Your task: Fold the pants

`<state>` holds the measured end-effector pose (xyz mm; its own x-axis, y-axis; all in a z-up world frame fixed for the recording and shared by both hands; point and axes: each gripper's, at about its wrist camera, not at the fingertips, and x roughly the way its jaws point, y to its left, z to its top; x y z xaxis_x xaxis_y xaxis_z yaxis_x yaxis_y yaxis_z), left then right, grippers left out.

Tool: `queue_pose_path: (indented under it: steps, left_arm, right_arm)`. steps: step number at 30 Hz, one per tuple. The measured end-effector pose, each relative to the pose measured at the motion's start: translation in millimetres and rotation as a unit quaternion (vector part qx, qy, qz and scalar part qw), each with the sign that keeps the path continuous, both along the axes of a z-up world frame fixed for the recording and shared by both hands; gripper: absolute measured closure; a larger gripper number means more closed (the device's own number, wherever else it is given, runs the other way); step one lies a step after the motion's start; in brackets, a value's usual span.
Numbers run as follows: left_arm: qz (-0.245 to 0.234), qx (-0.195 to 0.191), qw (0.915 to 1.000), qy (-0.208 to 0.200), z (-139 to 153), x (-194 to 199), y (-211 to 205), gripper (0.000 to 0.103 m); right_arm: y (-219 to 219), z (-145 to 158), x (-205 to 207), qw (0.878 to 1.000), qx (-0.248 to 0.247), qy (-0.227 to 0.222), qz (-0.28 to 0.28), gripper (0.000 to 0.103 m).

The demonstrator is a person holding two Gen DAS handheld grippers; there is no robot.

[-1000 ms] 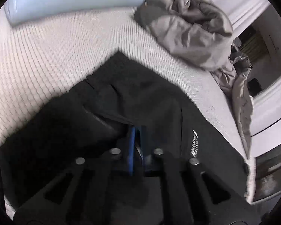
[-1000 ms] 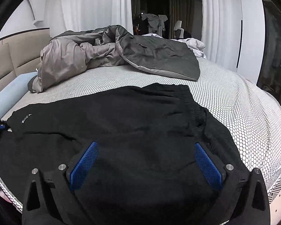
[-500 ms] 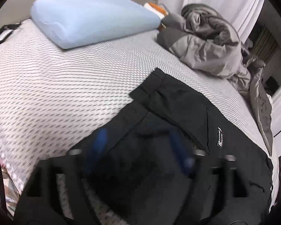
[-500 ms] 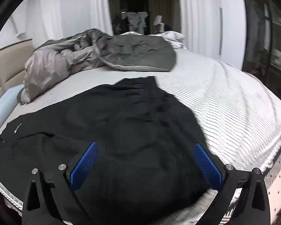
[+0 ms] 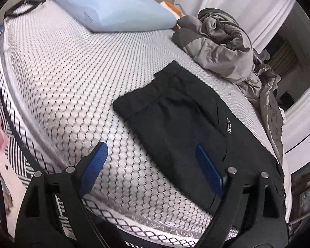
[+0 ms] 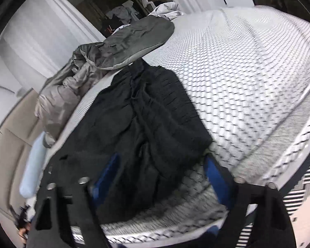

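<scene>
Black pants (image 5: 186, 119) lie flat along the bed, a small white logo near their hem end. My left gripper (image 5: 152, 161) hovers over that end. Its jaws are opening and hold nothing; the right blue pad (image 5: 208, 169) is over the cloth and the left pad over bare mattress. In the right wrist view the pants (image 6: 146, 113) stretch away from the bed's near edge, wrinkled down the middle. My right gripper (image 6: 161, 171) is rolled and low over their near end. Its jaws are closing with cloth lying between them, and the pads do not press on it.
A honeycomb-patterned mattress (image 5: 62, 72) carries a light blue pillow (image 5: 113, 6) at the head and a crumpled grey duvet (image 5: 227, 45) behind the pants. The duvet (image 6: 130, 41) touches the pants' far side. A striped rug (image 6: 299, 196) lies beside the bed.
My left gripper let go of the black cloth, opened wide and drew back left off the pants. My right gripper rolled, sank toward the pants' near end, and its jaws narrowed.
</scene>
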<state>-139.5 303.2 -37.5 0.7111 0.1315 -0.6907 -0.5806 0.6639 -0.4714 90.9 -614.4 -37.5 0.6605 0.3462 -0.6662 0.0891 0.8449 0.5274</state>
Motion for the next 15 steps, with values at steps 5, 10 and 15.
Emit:
queue_pose_path:
  steps: [5, 10, 15]
  left_arm:
    - [0.004, -0.004, 1.0000, -0.007, 0.0, -12.4, -1.8, 0.018]
    - [0.000, -0.003, 0.9998, -0.019, 8.7, -8.6, -1.1, 0.018]
    - [-0.021, -0.026, 0.9994, -0.007, 0.3, 16.8, 2.6, 0.027]
  right_arm:
    - [11.9, 11.6, 5.7, 0.999, -0.034, -0.007, 0.000, 0.054]
    - [18.5, 22.0, -3.6, 0.998, -0.062, -0.018, 0.020, 0.054]
    - [19.6, 20.3, -1.1, 0.998, -0.047, -0.021, 0.022, 0.054]
